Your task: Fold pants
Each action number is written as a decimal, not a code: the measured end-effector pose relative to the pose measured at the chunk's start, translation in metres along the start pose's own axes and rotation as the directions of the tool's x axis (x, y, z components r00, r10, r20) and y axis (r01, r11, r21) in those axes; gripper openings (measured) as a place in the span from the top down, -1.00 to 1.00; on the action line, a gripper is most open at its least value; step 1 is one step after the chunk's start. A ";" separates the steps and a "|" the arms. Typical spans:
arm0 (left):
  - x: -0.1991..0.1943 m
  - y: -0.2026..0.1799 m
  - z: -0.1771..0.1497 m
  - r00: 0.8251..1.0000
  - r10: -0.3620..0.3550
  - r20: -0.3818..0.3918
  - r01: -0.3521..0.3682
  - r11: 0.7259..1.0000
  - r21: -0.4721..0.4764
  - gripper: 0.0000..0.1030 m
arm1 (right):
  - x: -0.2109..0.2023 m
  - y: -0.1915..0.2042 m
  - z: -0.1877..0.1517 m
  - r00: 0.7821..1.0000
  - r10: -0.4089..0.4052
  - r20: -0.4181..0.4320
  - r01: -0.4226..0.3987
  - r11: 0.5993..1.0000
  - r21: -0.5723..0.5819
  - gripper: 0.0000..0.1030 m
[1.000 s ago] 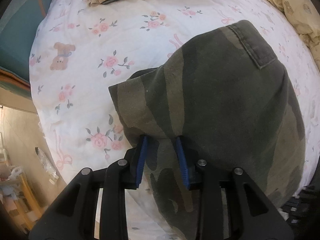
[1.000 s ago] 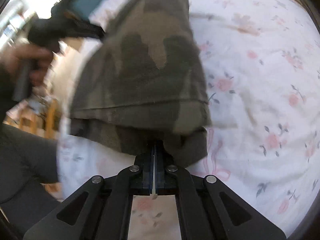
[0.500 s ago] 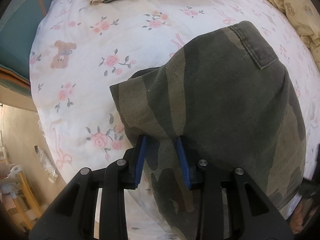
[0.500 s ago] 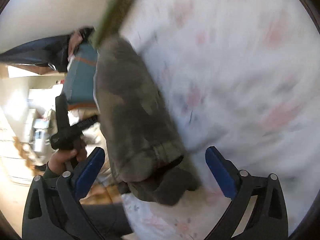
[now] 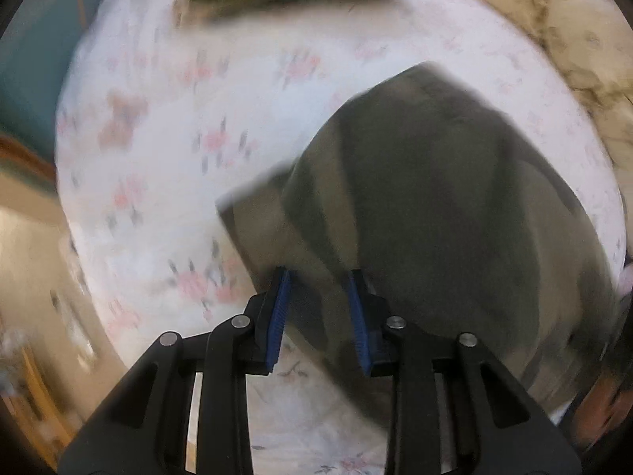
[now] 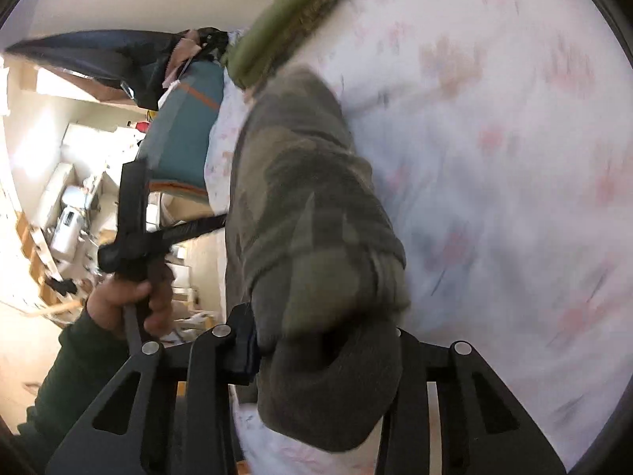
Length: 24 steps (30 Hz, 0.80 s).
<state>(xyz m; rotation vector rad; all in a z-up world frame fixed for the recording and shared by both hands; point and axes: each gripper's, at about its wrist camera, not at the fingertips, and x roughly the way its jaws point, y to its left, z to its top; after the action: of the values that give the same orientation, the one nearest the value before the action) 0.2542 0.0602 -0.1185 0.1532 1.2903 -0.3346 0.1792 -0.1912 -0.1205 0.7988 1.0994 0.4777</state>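
Folding continues: our left claw [image 5: 318, 312], part open, straddles the pants [image 5: 443, 213] edge lying ahead on the bedsheet [image 5: 166, 126]; our right claw [image 6: 324, 350] is draped in cloth, its opening hidden. Both ends should travel evenly.

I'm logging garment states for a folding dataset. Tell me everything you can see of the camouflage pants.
The camouflage pants are thick woven cloth in olive, grey and dark green patches. They lie folded into a compact bundle on the floral bedsheet. The left gripper has its blue pads apart around the near edge. In the right wrist view, the right gripper has a bunched end of cloth between its fingers; how tightly is hidden.
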 end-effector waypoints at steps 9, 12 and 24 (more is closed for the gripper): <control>-0.037 -0.004 0.013 0.968 -0.106 0.229 0.118 0.992 -0.036 -0.56 | -0.027 -0.028 0.133 0.979 -0.117 -0.169 0.080 0.973 -0.216 0.29; -0.015 -0.001 0.022 0.975 -0.130 0.181 0.148 0.985 -0.092 -0.56 | -0.028 -0.071 0.154 0.979 -0.122 -0.161 0.098 0.984 -0.149 0.20; 0.056 -0.024 0.030 0.940 -0.339 -0.033 0.338 0.941 -0.007 -0.61 | -0.083 -0.144 0.094 0.996 -0.011 0.086 -0.023 0.924 0.382 -1.00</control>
<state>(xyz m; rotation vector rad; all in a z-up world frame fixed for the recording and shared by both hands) 0.2868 0.0199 -0.1617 -0.0677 1.3509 -0.6278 0.2263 -0.3720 -0.1604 1.1558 1.1246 0.2299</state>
